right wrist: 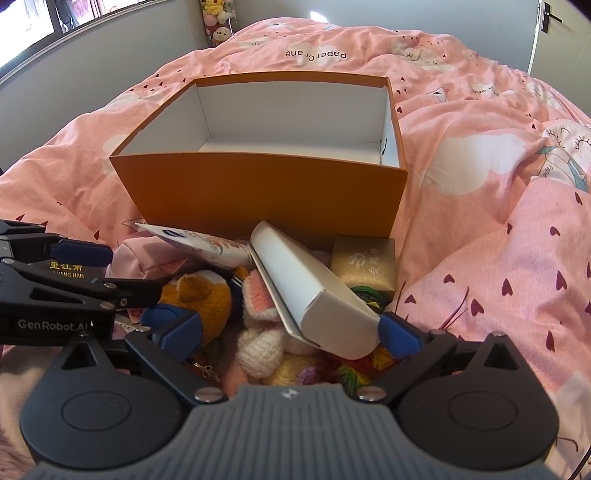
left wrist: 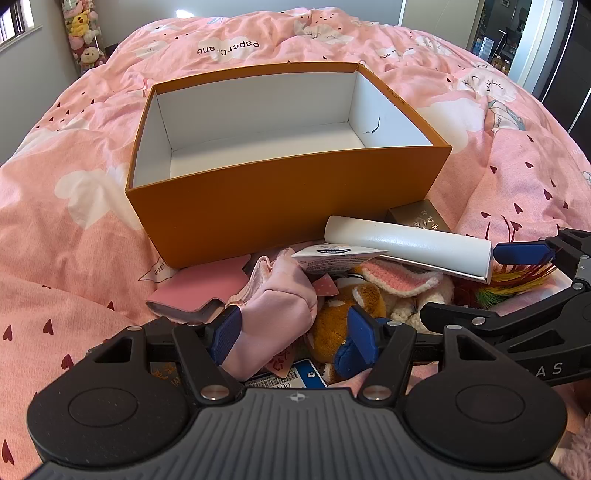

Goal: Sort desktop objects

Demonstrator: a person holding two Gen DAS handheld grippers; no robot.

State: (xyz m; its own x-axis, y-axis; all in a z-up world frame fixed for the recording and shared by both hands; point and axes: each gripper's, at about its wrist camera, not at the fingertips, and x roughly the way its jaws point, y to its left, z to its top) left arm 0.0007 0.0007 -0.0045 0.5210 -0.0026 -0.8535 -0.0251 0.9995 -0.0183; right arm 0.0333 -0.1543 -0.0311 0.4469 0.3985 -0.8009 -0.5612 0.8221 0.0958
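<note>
An empty orange box (left wrist: 280, 199) with a white inside stands on the pink bedcover, also in the right wrist view (right wrist: 258, 192). In front of it lies a heap: a pink fabric pouch (left wrist: 277, 314), a long white box (left wrist: 406, 243), a gold box (left wrist: 419, 216), a tube (left wrist: 332, 258), a brown plush (left wrist: 332, 325) and a crocheted toy (right wrist: 258, 343). My left gripper (left wrist: 291, 338) is open, low over the heap, with the pouch between its fingers. My right gripper (right wrist: 288, 330) is open around the near end of the long white box (right wrist: 306, 291).
A pink card holder (left wrist: 201, 291) lies at the heap's left edge, and colourful feathers (left wrist: 517, 280) at its right. The rumpled pink bedcover (left wrist: 74, 221) surrounds the box. Plush toys (left wrist: 83, 33) stand in the far corner by a window; a door (right wrist: 554, 22) is far right.
</note>
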